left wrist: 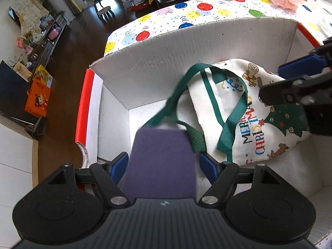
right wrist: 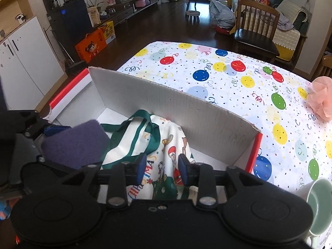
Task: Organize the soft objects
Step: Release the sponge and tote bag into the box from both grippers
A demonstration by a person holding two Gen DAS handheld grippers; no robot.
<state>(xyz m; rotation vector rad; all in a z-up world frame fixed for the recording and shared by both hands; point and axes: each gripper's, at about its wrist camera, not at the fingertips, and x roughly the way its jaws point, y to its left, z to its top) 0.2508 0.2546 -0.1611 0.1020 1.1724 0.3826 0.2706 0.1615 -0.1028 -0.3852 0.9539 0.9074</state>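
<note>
A white Christmas tote bag [left wrist: 244,112] with green straps lies inside an open white cardboard box [left wrist: 186,47]. My left gripper [left wrist: 164,166] is shut on a purple sponge [left wrist: 161,161] and holds it over the box's left part. My right gripper [right wrist: 161,168] is shut on the tote bag [right wrist: 166,149] inside the box; it shows at the right edge of the left wrist view [left wrist: 294,83]. The sponge also shows in the right wrist view [right wrist: 74,143]. A pink mesh puff [right wrist: 321,97] lies on the table to the right.
The box has red-edged flaps [left wrist: 83,108] and stands on a table with a balloon-print cloth [right wrist: 228,72]. A pale green mug [right wrist: 317,201] stands near the right gripper. A wooden chair [right wrist: 255,27] stands beyond the table.
</note>
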